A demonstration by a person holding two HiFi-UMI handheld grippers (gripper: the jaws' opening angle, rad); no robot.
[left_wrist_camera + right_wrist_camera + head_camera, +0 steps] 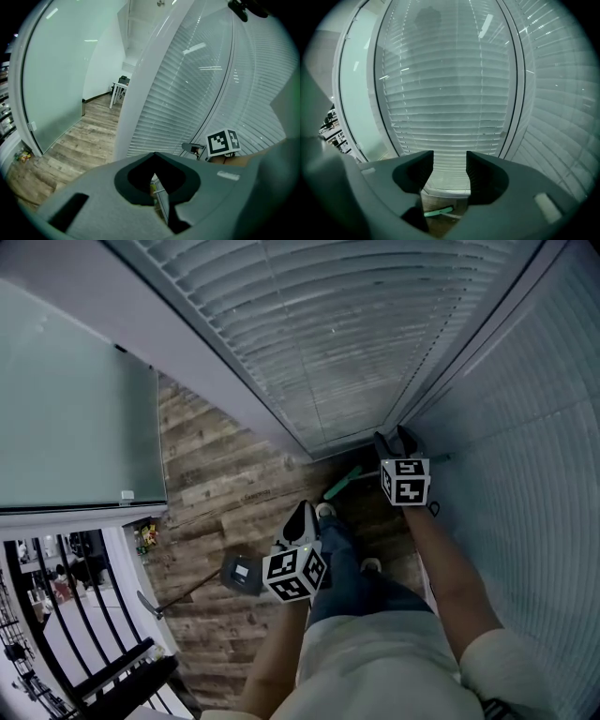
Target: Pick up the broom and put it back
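A green part of the broom (342, 484) lies on the wooden floor in the corner, just under the blinds; I cannot make out the rest of it. It also shows low in the right gripper view as a green bar (438, 212) below the jaws. My right gripper (395, 442) is open above and to the right of it, with nothing between its fingers (450, 164). My left gripper (301, 519) hangs over the floor left of the broom, shut and empty (154, 154).
Window blinds (328, 343) fill the wall ahead, and more blinds (534, 456) line the right side. A frosted glass panel (75, 409) stands at the left. A grey dustpan (242, 575) with a long handle lies on the floor. The person's legs and shoes (349, 549) stand between the grippers.
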